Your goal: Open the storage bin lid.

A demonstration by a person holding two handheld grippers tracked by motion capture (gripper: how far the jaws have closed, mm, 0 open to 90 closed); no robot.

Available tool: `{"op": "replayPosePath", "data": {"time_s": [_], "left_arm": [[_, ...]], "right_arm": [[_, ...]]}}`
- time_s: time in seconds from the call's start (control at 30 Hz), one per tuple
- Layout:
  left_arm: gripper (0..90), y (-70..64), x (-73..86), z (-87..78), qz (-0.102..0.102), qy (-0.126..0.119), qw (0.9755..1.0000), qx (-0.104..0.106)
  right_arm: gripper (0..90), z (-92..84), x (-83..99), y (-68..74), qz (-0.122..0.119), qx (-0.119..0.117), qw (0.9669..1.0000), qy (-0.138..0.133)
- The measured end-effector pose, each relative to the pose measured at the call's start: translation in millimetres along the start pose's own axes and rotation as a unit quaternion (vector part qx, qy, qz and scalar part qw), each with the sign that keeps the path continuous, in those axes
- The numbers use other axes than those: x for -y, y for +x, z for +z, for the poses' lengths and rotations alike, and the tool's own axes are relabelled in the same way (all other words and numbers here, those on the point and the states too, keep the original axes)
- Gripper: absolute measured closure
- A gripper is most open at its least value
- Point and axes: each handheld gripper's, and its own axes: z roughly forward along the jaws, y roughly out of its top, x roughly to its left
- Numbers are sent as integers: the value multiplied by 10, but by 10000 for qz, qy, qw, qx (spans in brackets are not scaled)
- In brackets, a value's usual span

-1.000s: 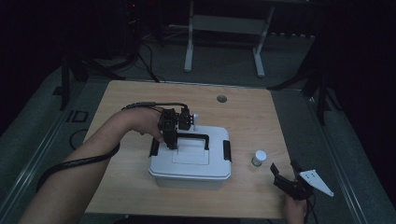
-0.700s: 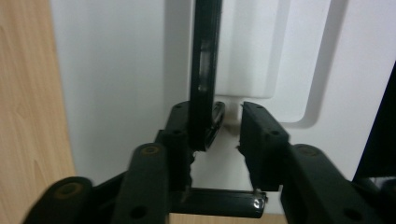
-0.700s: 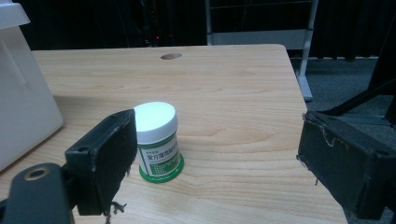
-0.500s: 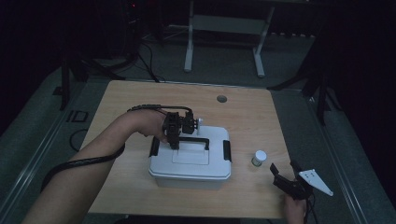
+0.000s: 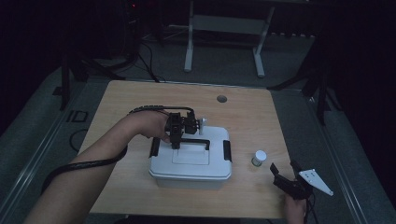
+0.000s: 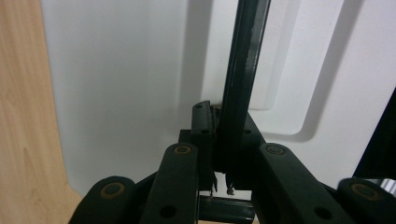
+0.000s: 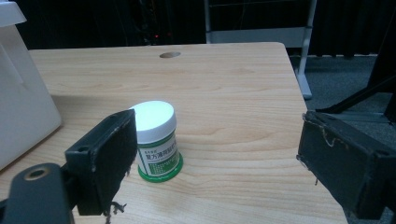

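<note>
Left hand-held gripper (image 5: 176,140): my jaws have just been closing and now clamp the black handle (image 6: 243,79) between the pads.
Handle: it lies across the lid of the white box (image 5: 191,161), raised off the recess under it.
Box: it sits mid-bench (image 5: 140,98), my left forearm reaching over its left side.
Right hand-held gripper (image 5: 286,175): my jaws stand wide apart and hold nothing, low at the bench's near right corner.
Jar (image 7: 156,140): white-capped, green-labelled, upright just ahead of my right jaws, right of the box and apart from it.
</note>
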Motion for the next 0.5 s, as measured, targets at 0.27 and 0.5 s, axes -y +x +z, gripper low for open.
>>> {"op": "replayPosePath", "data": {"time_s": [0.27, 0.5], "left_arm": [[835, -29, 31, -17, 107, -181, 9997, 105], [836, -18, 51, -63, 160, -180, 9995, 206]], "right_arm": [[115, 1, 0, 4, -3, 19, 10000, 8], [115, 1, 0, 1, 1, 16, 10000, 6]]}}
